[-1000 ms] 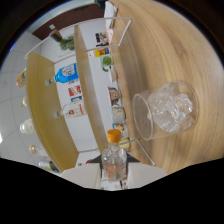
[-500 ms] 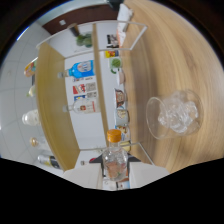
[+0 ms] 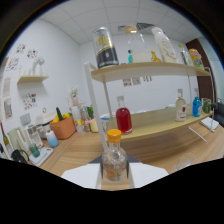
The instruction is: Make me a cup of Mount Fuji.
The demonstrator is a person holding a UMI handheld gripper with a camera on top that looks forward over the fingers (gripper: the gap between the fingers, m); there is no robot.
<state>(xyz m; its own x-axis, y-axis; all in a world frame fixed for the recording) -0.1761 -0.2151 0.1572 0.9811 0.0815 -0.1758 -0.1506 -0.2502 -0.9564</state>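
We see the tongs [image 3: 116, 175] at the bottom of the gripper view, only the pale inner faces of the two fingers [image 3: 80, 176] showing to either side, and they are clenched on a small clear bottle [image 3: 114, 161] with an orange cap that stands upright between them, both fingers pressing against its lower body. The bottle holds a clear liquid and rises just ahead of the fingers, its cap in front of the shelf post. Beyond it we see the wooden surface [image 3: 75, 149] running off to the left and right. Just behind the bottle stands a two-tier wooden shelf [image 3: 150, 70] on white posts. On its lower board we note a round flask of red liquid [image 3: 123, 119] with a red stopper, close behind the held bottle, and further right a clear bottle with a dark cap [image 3: 180, 111] and a blue bottle [image 3: 197, 106]. On the top board we see a dark can with a yellow label [image 3: 105, 49], a clear glass vessel [image 3: 135, 45] and a tall pale bottle [image 3: 165, 44]. To the left on the surface we spot an orange bowl [image 3: 63, 128] with fruit, a light blue cup [image 3: 52, 140], and some glassware on a white tray [image 3: 30, 145]. A small wall shelf [image 3: 34, 78] hangs on the white wall at far left.
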